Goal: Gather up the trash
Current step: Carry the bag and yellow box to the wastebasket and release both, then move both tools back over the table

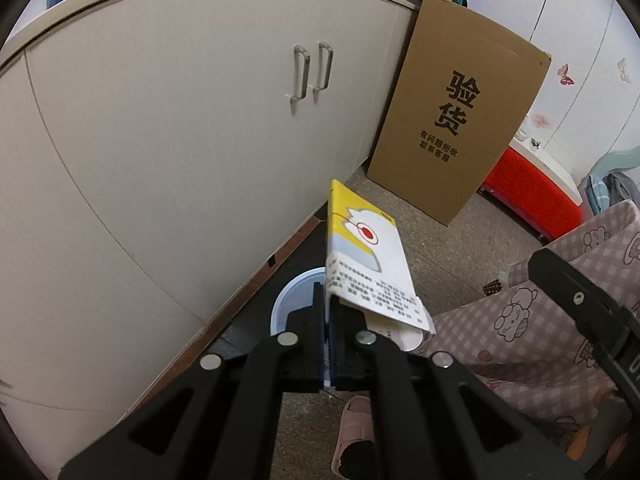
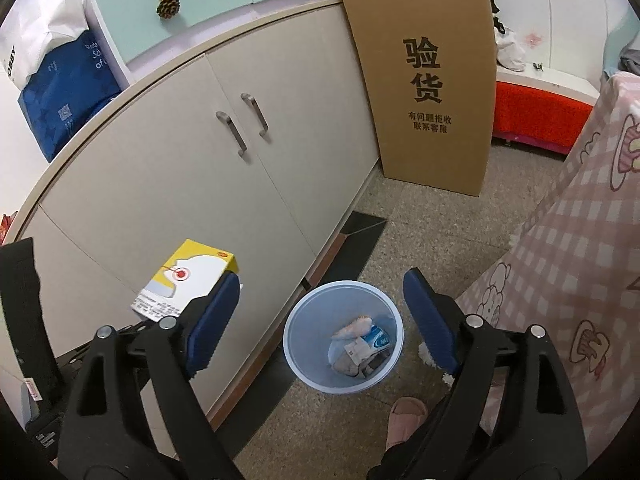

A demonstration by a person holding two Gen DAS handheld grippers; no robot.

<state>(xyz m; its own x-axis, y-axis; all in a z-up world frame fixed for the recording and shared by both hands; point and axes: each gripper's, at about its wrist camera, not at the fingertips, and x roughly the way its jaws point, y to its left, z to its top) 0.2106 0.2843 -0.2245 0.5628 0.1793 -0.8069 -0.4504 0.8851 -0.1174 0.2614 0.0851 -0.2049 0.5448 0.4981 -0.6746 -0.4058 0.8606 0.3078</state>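
My left gripper (image 1: 329,312) is shut on a flat yellow and white carton (image 1: 366,256) and holds it in the air above the light blue trash bin (image 1: 294,300), which the carton partly hides. In the right wrist view the carton (image 2: 192,280) shows at the left, behind my left finger. My right gripper (image 2: 322,320) is open and empty above the bin (image 2: 304,340). The bin stands on the floor beside the cabinet and holds some crumpled wrappers (image 2: 360,344).
A beige cabinet (image 2: 180,168) with two metal handles runs along the left. A tall cardboard box (image 2: 428,80) leans at its far end. A pink checked bed cover (image 2: 568,272) is at the right. A red bench (image 2: 536,116) stands behind. A pink slipper (image 2: 404,416) is below.
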